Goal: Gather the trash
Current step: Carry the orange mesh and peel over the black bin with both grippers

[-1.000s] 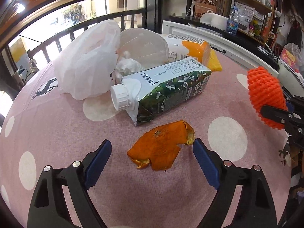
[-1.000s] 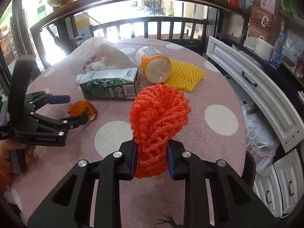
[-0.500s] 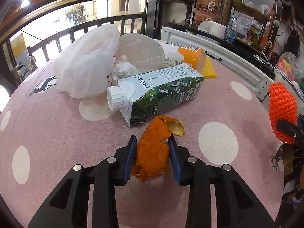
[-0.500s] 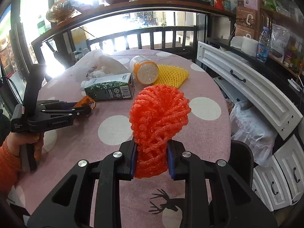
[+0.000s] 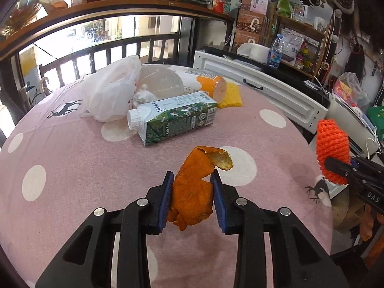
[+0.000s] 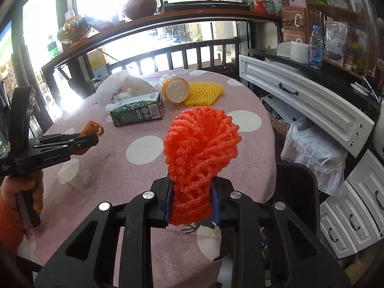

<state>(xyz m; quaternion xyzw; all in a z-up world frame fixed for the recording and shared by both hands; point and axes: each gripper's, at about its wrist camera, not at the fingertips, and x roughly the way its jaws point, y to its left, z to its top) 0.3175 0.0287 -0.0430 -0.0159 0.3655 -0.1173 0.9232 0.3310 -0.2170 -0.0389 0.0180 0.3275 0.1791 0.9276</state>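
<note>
Our left tool point(image 5: 192, 192) grips a curled, dry-edged orange peel point(image 5: 195, 187); our right tool point(image 6: 192, 199) clamps a bunched red-orange foam net point(image 6: 200, 148).

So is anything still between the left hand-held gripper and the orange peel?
No. The left hand-held gripper is already shut on the orange peel, lifted clear of the table; the milk carton lies farther back.

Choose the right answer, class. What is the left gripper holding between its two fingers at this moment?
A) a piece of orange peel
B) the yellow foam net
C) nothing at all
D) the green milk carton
A: the left gripper is shut on the orange peel, lifted off the pink table, while the right gripper holds the red foam net.
</note>
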